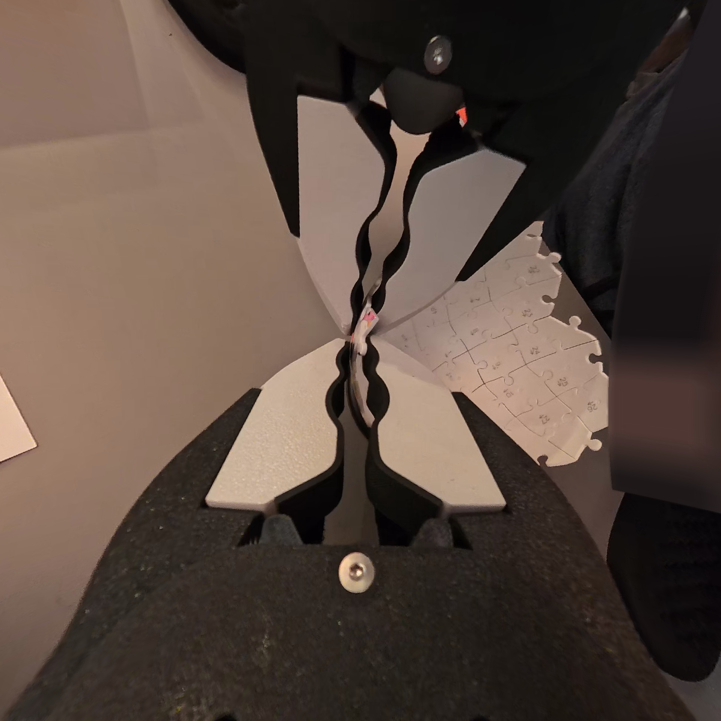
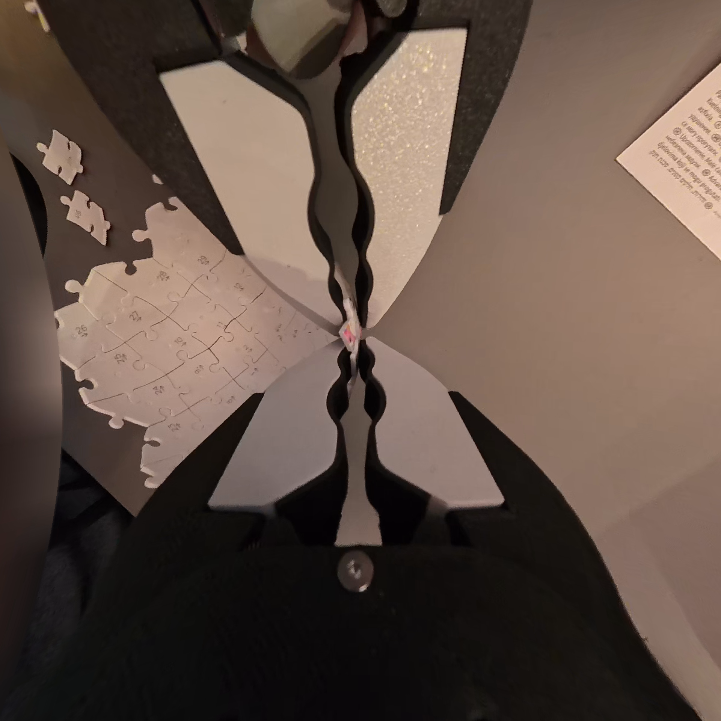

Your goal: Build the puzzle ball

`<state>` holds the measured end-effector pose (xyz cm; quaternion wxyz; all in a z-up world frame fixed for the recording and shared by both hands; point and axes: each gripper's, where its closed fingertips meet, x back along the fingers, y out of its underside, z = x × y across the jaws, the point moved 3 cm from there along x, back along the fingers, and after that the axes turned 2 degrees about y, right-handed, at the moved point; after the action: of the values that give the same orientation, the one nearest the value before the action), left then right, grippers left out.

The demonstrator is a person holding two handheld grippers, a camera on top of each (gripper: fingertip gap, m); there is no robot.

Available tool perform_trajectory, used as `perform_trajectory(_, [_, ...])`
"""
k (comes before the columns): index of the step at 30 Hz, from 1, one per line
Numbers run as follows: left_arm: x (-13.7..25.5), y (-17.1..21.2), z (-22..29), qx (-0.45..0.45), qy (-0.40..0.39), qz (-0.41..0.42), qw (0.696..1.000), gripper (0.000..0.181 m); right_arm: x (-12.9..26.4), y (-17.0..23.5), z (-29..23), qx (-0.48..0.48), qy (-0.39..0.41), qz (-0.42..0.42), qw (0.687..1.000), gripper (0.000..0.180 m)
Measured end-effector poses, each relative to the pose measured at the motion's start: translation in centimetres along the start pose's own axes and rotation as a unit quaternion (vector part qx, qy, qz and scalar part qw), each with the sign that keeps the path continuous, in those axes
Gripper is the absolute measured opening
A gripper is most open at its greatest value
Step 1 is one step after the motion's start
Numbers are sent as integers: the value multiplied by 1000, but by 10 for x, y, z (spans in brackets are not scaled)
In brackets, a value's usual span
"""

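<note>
My left gripper (image 1: 357,345) and right gripper (image 1: 361,325) meet tip to tip above the grey table. Each is shut on a thin puzzle piece seen edge-on. The pieces touch where the tips meet, and a bit of colourful print (image 1: 368,320) shows there. I cannot tell whether they are locked together. In the right wrist view, my right gripper (image 2: 353,349) comes from below and the left gripper (image 2: 353,312) from above, with the pieces (image 2: 349,331) between them. A joined puzzle section (image 1: 526,370) lies white, numbered side up beside the grippers. It also shows in the right wrist view (image 2: 156,339).
Two loose white pieces (image 2: 62,162) (image 2: 86,216) lie beyond the joined section. A printed paper sheet (image 2: 682,156) lies on the table on the other side and shows at the left edge of the left wrist view (image 1: 11,421). A person's dark sleeve (image 1: 663,273) is close at the right. My left and right fingertips are right by each other.
</note>
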<state>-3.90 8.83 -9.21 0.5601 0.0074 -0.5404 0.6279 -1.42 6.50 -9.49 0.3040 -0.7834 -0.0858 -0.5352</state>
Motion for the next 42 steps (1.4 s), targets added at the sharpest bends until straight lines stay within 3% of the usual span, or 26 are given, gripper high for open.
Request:
perform_trajectory(4, [15, -2, -1, 9, -11, 5, 1000, 13, 1, 0, 1, 1, -2, 0, 1000, 4])
perform_trajectory(18, [9, 1, 1, -1, -11, -16, 1000, 3, 3, -5, 2, 11, 7, -22, 1000, 14])
perform_trajectory(22, [12, 1, 0, 5, -12, -8, 1000, 3, 3, -9, 2, 21, 14, -14, 1000, 5])
perform_trajectory(31, [11, 0, 0, 11, -7, 2, 1000, 3, 5, -7, 1, 25, 19, -13, 999, 4])
perform_trajectory(36, [14, -1, 1, 17, -5, 6, 1000, 5, 13, -6, -3, 36, 12, -26, 999, 25])
perform_trajectory(42, [26, -9, 3, 16, -24, 24, 999, 21, 30, -10, -2, 25, -7, 24, 999, 25])
